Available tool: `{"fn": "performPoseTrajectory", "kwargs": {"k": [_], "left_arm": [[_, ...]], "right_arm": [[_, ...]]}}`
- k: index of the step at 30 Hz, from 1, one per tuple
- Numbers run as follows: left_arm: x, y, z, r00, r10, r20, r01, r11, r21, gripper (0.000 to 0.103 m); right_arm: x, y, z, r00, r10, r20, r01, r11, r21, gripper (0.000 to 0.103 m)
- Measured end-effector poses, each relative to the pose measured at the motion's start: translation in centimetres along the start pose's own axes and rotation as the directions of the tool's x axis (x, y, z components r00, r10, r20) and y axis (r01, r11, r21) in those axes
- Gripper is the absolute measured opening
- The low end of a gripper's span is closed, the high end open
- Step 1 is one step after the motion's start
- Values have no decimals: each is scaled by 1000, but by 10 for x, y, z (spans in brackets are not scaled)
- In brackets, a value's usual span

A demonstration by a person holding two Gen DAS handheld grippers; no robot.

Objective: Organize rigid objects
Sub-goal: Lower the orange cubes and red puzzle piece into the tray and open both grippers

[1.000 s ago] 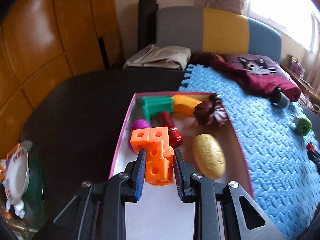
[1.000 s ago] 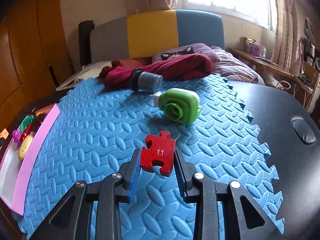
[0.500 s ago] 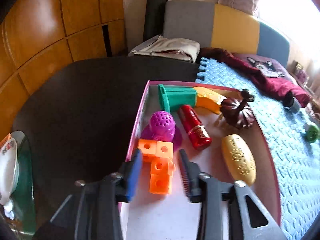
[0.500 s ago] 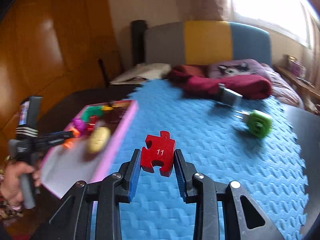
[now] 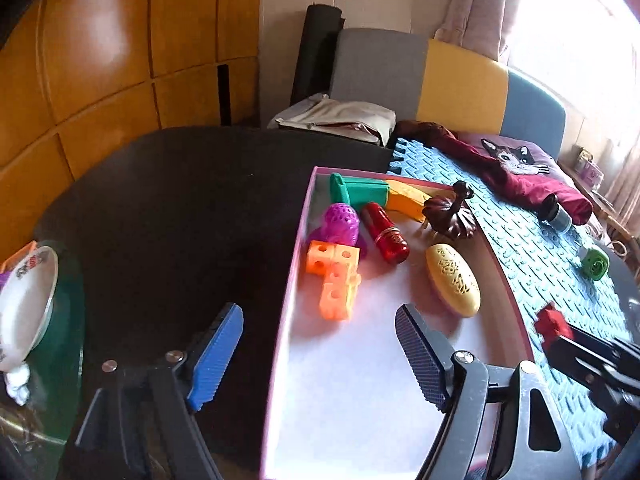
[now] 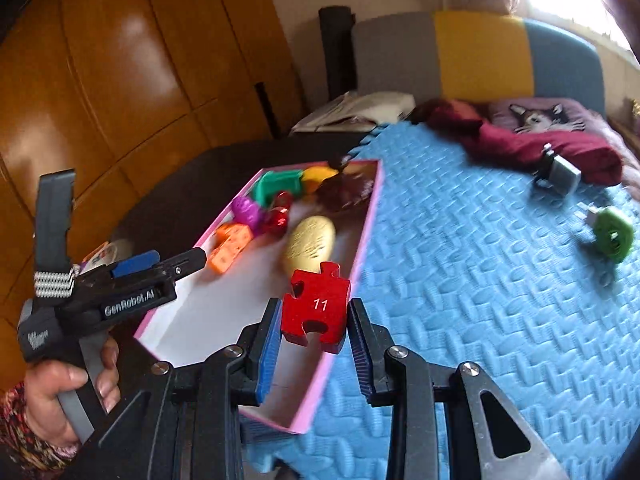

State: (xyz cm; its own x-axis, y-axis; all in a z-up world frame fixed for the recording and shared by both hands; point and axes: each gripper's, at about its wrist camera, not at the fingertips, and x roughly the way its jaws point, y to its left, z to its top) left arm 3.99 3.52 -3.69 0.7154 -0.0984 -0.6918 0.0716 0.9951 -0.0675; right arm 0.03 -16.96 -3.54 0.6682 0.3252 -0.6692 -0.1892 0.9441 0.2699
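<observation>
Right hand-held gripper (image 6: pixel 312 334) clamps red puzzle piece (image 6: pixel 316 308); pink tray (image 6: pixel 362 248) lies just upper-left. Left hand-held gripper (image 5: pixel 320 354) wide, empty.

Black claw (image 6: pixel 312 350) frames, blue ribbed pads (image 5: pixel 218 354), silver screws; prob. patterned sleeve.

Pink-rimmed white cardboard box (image 5: pixel 298 240): near end cut off by bottom edge in left wrist view; in right wrist view near corner hidden behind right gripper (image 6: pixel 312 344).

White ceramic bowl (image 5: pixel 24 312), 9 o'clock: cropped by left edge.

Green round plastic toy (image 6: pixel 612 236), 3 o'clock: motion-blurred.

Dark brown glossy figurine (image 6: pixel 346 190): smeared (shape unreadable).

Right gripper in left wrist view, 4 o'clock: blurred, mostly out of frame; red piece at its tip (image 5: pixel 550 322) indistinct.
</observation>
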Motion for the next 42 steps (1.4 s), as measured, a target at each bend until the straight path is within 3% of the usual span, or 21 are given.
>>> {"fn": "performPoseTrajectory", "kwargs": {"k": [4,17,27,35,42], "left_arm": [[-11,8,-5,1000,10,14,-10,1000,-3,87],[-16,51,-11,999,12,-35,-16,991,-130,87],[-18,56,-12,999,13,-40,-19,988,-154,87],[-16,52,-13,999,-6,-49,-2,988,-156,87],[-16,33,-15,995,-80,-60,72,989,-127,87]], "right_arm": [[18,17,11,999,31,-33,-32,999,-27,32],[79,53,34,993,2,-120,-15,995,-104,32],[107,63,47,992,-30,-121,13,990,-141,35],[86,53,43,995,-6,-100,-4,996,-91,36],[63,49,40,996,-51,-71,43,993,-112,36]]}}
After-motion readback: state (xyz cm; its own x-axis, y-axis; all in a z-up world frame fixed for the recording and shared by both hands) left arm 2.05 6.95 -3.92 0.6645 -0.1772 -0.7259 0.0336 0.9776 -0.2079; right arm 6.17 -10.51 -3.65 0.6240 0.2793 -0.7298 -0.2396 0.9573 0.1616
